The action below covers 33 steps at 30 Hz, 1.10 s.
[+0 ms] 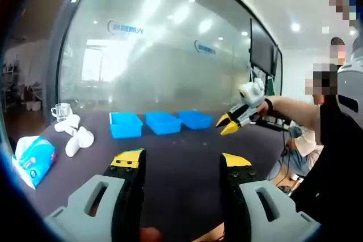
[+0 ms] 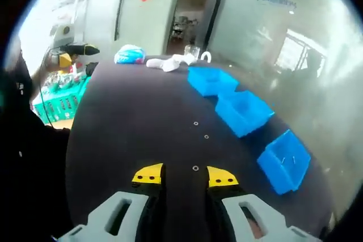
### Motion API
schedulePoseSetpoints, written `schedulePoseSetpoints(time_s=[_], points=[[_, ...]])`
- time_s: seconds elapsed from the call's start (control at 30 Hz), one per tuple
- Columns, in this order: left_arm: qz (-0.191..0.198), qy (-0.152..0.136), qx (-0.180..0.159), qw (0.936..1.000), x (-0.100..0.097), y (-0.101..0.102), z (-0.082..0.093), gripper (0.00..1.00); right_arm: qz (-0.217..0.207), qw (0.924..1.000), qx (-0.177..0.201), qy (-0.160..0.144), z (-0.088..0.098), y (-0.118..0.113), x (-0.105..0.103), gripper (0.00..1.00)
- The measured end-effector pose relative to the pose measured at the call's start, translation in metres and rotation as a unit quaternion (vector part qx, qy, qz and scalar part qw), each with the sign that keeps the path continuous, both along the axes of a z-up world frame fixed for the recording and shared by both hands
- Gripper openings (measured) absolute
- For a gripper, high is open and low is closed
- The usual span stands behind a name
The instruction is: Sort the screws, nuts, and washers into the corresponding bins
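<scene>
Three blue bins are sitting in a row along the far side of the dark desk [image 2: 130,117], and the sorting is, by my judgement, barely begun. In the right gripper view three small ring-shaped parts, washers or nuts as far as I can tell, are lying loose on the desk: one [image 2: 195,168] just ahead of the right tongs [image 2: 185,175], one [image 2: 206,136] a little farther out, and one [image 2: 195,123] beyond that. The near bin [image 2: 283,162] is showing a couple of thin pale pieces inside, perhaps screws; the middle bin [image 2: 245,111] and the far bin [image 2: 211,80] are looking empty, though the blur is leaving that unsure.

The right tongs are hovering narrowly parted, gripping nothing, the nearest part lying between their tips. The left tongs [image 1: 181,161] are standing wide apart and empty, well back from the bins.

At the desk's far end, a tissue pack [image 1: 33,160], white plastic fittings [image 1: 74,134] and a clear glass cup [image 1: 61,110] are resting together.

Left to do: picking up each loose part and dropping it in its matching bin.
</scene>
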State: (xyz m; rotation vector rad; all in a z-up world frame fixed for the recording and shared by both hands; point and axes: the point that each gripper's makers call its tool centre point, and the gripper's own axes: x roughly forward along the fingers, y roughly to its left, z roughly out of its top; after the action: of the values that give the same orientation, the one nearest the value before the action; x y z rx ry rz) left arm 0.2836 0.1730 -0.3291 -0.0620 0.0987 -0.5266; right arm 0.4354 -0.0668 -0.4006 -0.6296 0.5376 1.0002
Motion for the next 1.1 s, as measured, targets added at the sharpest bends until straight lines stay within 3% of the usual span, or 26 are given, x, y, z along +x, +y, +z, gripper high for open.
schedulePoseSetpoints(time_s=[0.17, 0.5, 1.1], points=[[0.002, 0.001, -0.002, 1.0, 0.001, 0.002, 0.0, 0.52, 0.022, 0.9986, -0.042, 0.025, -0.013, 0.005, 0.014, 0.21], [0.002, 0.001, 0.0, 1.0, 0.003, 0.003, 0.0, 0.52, 0.054, 0.9898, -0.115, 0.065, -0.035, 0.012, 0.019, 0.2], [0.008, 0.006, -0.003, 0.9999, 0.0, 0.005, -0.004, 0.52, 0.086, 0.9721, -0.185, 0.115, -0.049, 0.012, 0.02, 0.19]])
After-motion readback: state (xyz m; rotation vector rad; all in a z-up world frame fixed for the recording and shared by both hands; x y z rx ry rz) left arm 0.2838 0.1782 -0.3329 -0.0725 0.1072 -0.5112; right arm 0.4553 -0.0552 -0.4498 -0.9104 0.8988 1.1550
